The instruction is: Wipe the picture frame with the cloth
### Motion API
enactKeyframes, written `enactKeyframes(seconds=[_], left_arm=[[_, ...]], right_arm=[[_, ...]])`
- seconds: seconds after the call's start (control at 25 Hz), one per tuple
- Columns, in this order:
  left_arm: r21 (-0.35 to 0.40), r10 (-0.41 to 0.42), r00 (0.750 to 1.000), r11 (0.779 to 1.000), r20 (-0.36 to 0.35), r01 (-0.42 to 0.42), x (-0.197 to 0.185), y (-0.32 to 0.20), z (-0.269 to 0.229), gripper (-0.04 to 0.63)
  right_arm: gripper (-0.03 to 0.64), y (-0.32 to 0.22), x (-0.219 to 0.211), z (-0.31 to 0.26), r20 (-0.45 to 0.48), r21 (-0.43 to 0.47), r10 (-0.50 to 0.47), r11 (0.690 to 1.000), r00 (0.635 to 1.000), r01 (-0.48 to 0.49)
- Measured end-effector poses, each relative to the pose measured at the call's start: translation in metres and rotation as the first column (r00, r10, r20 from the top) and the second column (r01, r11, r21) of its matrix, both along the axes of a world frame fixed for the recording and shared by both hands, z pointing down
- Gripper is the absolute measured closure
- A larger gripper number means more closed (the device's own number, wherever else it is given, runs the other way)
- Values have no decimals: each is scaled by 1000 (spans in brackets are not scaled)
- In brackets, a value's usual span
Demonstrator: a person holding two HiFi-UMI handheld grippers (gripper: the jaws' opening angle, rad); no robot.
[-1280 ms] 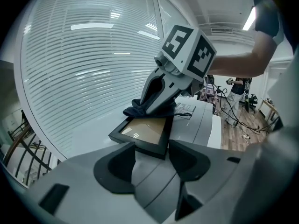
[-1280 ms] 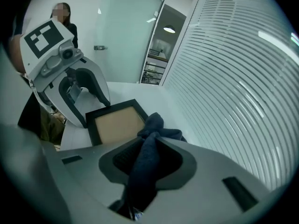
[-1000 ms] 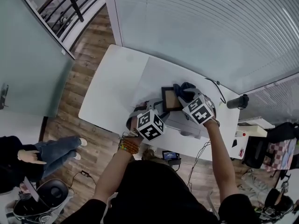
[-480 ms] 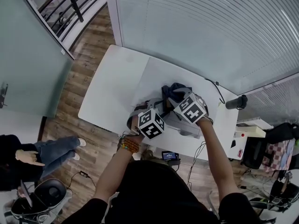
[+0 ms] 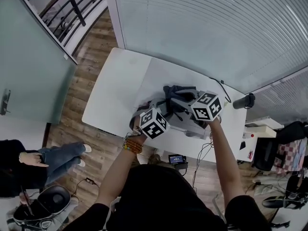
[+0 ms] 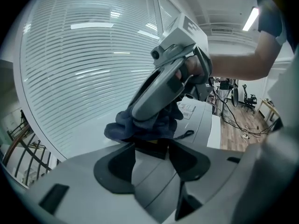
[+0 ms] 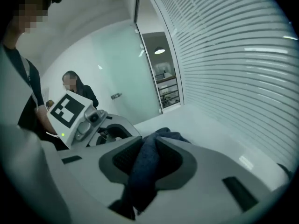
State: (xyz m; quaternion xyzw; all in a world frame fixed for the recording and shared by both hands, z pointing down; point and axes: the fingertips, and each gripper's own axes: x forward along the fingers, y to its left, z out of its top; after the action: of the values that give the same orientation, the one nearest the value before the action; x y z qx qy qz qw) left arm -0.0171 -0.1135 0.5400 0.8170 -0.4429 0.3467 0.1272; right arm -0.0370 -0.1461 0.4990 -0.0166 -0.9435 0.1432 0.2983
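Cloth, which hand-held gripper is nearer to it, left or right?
Right. The right hand-held gripper is clamped on the cloth itself. The left hand-held gripper grips the frame's near edge, with the cloth draped on the frame just beyond its tips.

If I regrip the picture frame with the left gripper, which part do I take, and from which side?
Probably its near edge, from the person's side. The cloth, clamped in the right gripper, drapes over the far part of the picture frame. Only the thin dark rail between the jaws of the left gripper shows bare.
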Motion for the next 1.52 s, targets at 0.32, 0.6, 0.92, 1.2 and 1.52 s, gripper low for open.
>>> enactKeyframes(seconds=[0.32, 0.6, 0.92, 1.2, 1.52], left_arm=[[-7, 1, 1000, 1000, -3, -1, -1, -2, 0, 366], [-9, 4, 1000, 1000, -4, -4, -2, -2, 1, 367], [-16, 6, 1000, 1000, -4, -6, -3, -4, 0, 367], [-15, 9, 1000, 1000, -2, -9, -2, -5, 0, 367], [-19, 11, 1000, 1000, 0, -11, -1, -5, 1, 367]], right_arm=[[540, -64, 70, -26, -74, 289, 139, 951, 987, -113], [508, -50, 65, 35, -315, 375, 89, 926, 945, 38], [529, -43, 55, 42, -425, 349, 55, 931, 903, 108], [532, -38, 47, 42, -425, 320, 37, 941, 904, 112], [533, -24, 34, 40, -419, 279, -1, 952, 908, 130]])
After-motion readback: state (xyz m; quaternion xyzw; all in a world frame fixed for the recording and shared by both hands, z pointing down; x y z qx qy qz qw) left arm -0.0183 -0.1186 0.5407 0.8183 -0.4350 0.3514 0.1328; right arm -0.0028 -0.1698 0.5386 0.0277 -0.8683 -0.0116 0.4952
